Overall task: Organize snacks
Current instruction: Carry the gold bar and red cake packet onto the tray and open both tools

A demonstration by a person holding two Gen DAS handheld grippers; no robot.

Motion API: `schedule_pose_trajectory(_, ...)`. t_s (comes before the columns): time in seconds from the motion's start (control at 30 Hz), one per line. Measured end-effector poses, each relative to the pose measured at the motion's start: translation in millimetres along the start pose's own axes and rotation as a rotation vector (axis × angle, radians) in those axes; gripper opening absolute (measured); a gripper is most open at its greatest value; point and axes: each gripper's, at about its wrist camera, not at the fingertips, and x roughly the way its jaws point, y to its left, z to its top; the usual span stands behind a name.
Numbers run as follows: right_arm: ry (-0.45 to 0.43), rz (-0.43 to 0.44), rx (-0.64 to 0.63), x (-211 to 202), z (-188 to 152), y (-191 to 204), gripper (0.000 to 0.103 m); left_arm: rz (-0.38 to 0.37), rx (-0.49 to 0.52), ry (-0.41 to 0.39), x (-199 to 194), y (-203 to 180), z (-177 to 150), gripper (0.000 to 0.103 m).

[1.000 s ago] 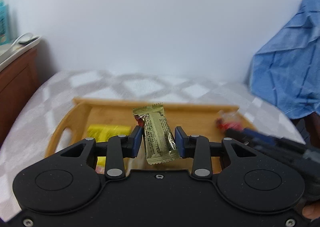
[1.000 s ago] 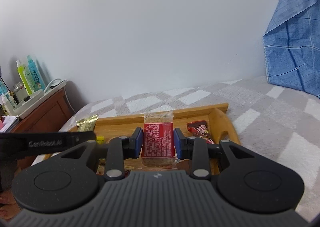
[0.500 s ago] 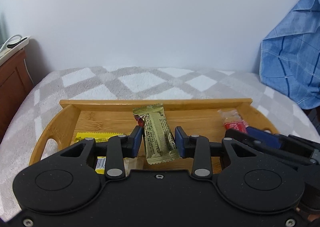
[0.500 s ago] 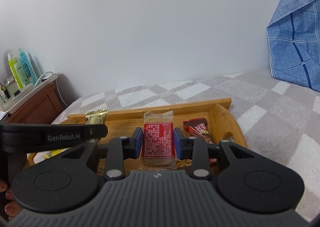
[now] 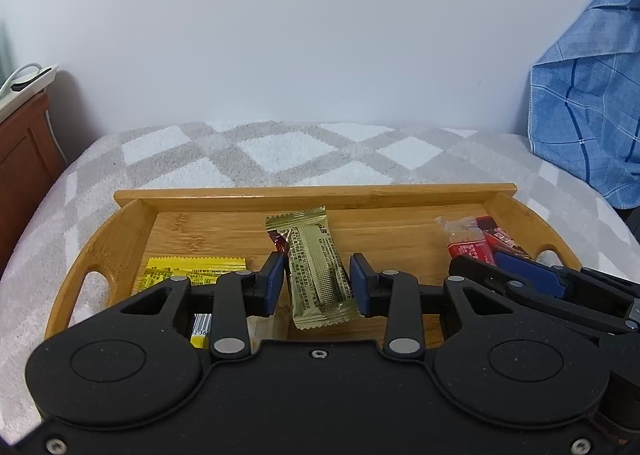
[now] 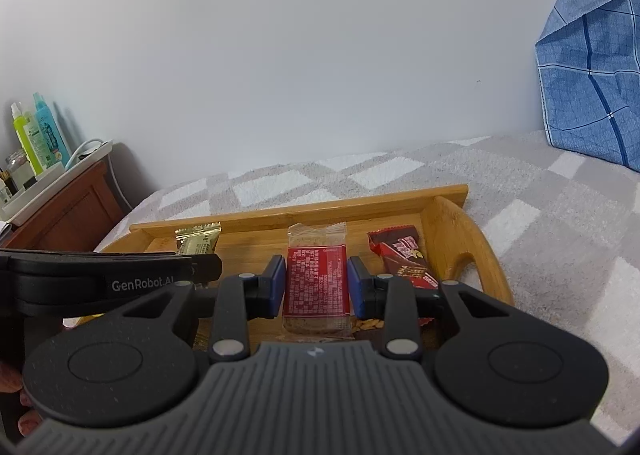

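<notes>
Yellow packet (image 5: 192, 275) (half-hidden behind tongs (image 5: 317, 287))

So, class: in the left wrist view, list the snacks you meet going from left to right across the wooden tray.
Yellow packet → gold packet, clamped in the left gripper → red-labelled clear packet, held in the right gripper → dark red-brown bar.
</notes>
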Motion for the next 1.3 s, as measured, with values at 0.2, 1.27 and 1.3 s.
schedule_pose_trajectory(0.2,0.010,-0.009,0.003,2.1,-1.0,-0.4,0.038,0.001,0.007,0.007,3.4,-1.4,-1.6,0.034)
schedule_pose_trajectory(1.27,-0.022,0.010,0.046,-22.8,0.8,-3.1,0.061,0.011,0.026,-0.017,-30.5,0.9,-3.1,0.046)
schedule_pose_trajectory(1.3,-0.030,0.013,0.050,-28.2,1.2,-2.9,0.061,0.007,0.026,-0.021,-35.7,1.6,-4.3,0.048)
